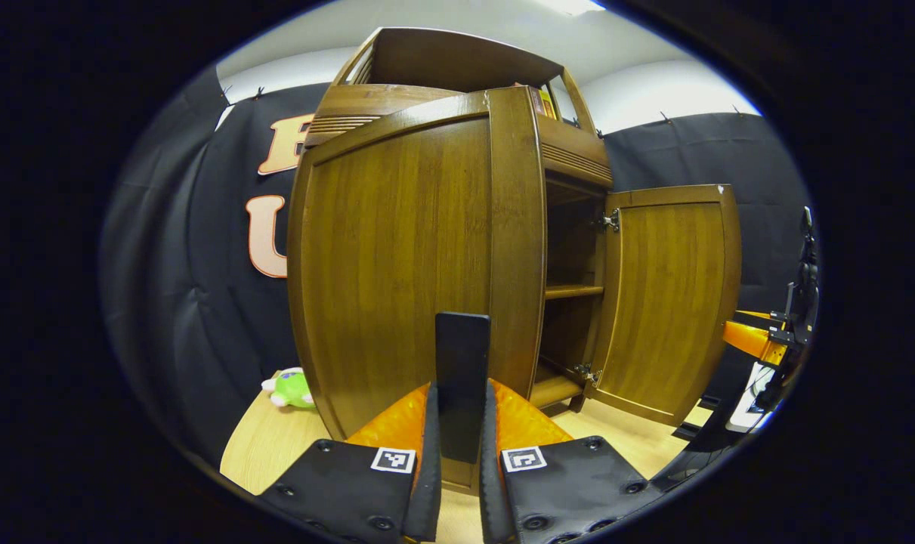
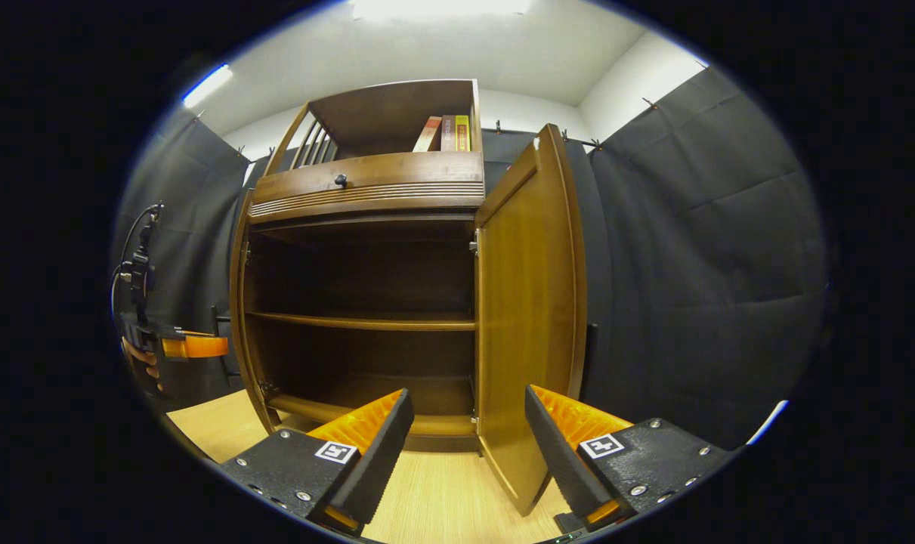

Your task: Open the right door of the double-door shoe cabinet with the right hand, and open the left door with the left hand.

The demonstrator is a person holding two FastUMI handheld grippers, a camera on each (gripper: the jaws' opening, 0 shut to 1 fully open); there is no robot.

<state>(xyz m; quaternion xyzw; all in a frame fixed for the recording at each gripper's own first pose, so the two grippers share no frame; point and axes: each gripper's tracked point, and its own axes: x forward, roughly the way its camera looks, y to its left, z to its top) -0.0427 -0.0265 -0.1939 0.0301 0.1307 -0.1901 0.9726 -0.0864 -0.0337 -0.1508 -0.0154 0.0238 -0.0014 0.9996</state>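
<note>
Left jaws clamp left door's [image 1: 397,249] handle [image 1: 462,378] — right jaws wide, straddling right door [image 2: 529,317].

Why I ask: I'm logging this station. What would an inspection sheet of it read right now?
Surface: light wood floor.
Job's things: shoe cabinet; right door swung open; left door swung out, its dark handle gripped.
Clutter: green plush toy by the cabinet; books on top.
Grippers: left gripper shut on the handle; right gripper open, holding nothing.
Cables: thin cable above the left gripper.
Surroundings: black cloth wall.
</note>
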